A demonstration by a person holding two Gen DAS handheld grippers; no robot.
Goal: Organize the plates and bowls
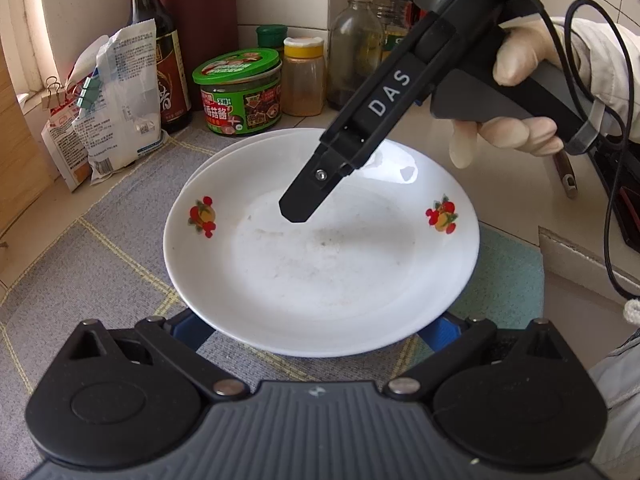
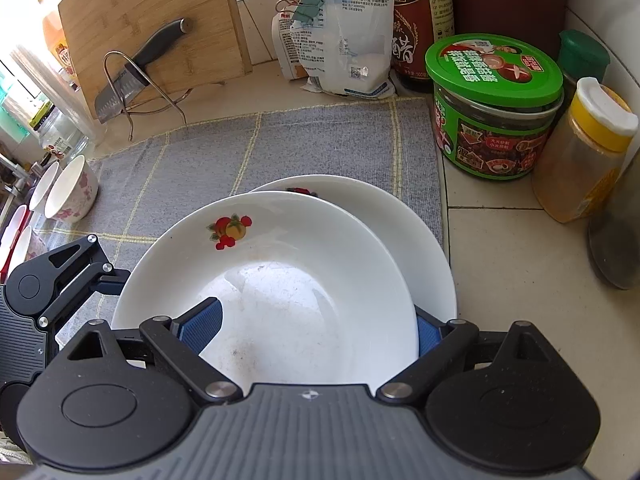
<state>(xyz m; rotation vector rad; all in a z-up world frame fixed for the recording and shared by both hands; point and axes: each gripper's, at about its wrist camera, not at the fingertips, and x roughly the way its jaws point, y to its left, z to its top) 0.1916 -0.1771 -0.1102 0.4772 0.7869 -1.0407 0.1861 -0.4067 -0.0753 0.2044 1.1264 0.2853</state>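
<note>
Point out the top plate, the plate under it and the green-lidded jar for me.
top plate [image 2: 304,240]: right wrist view, inner slope
lower plate [image 2: 404,224]: right wrist view, exposed far rim
green-lidded jar [image 2: 494,68]: right wrist view, lid top

"DAS" stands on the right hand-held gripper [image 1: 294,214].

A home kitchen is shown by the dark glass sauce bottle [image 2: 420,20], green-lidded sauce jar [image 2: 496,108], steel-bladed knife [image 2: 132,76] and upright bamboo cutting board [image 2: 152,20] on the tiled tabletop [image 2: 520,280].
</note>
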